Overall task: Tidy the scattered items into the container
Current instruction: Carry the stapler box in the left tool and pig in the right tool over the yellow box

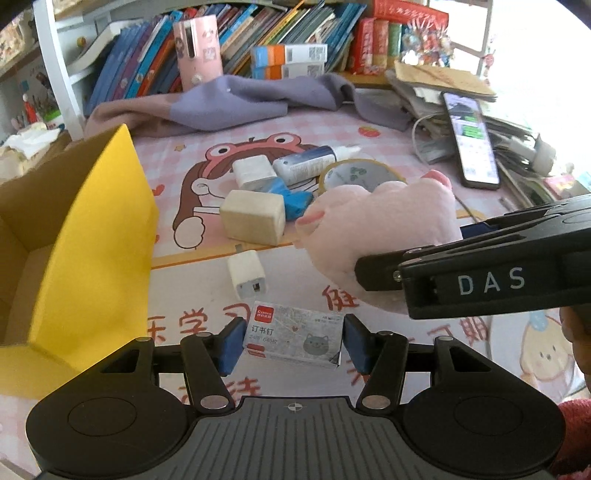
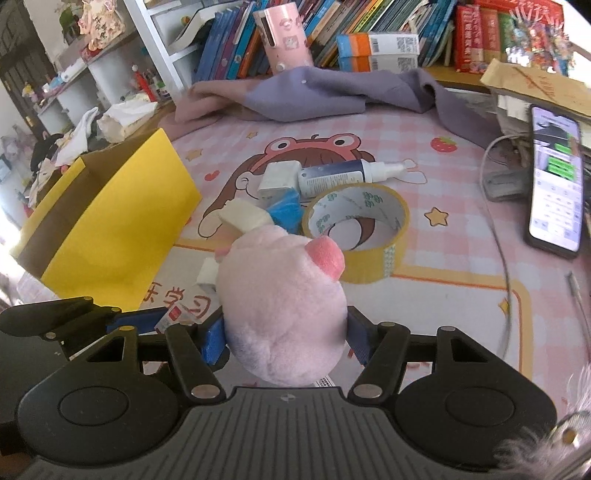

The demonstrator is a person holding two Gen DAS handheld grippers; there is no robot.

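Tape roll [image 2: 356, 236] and spray bottle [image 2: 340, 177] (lying flat) crowd yellow box [image 2: 122, 221].

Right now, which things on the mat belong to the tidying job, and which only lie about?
Job: staple box, plush pig, tape roll, spray bottle, white charger, yellow box.
Lying about: phone, purple cloth, books.

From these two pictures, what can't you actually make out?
- Inside of the yellow box: left view, its near wall hides most of the floor.
- Staple box: right view, mostly behind the plush pig.
- Phone screen text: both views, too small.
- Blue item: under the white blocks, unidentifiable.
- Right gripper pads: largely buried in plush.
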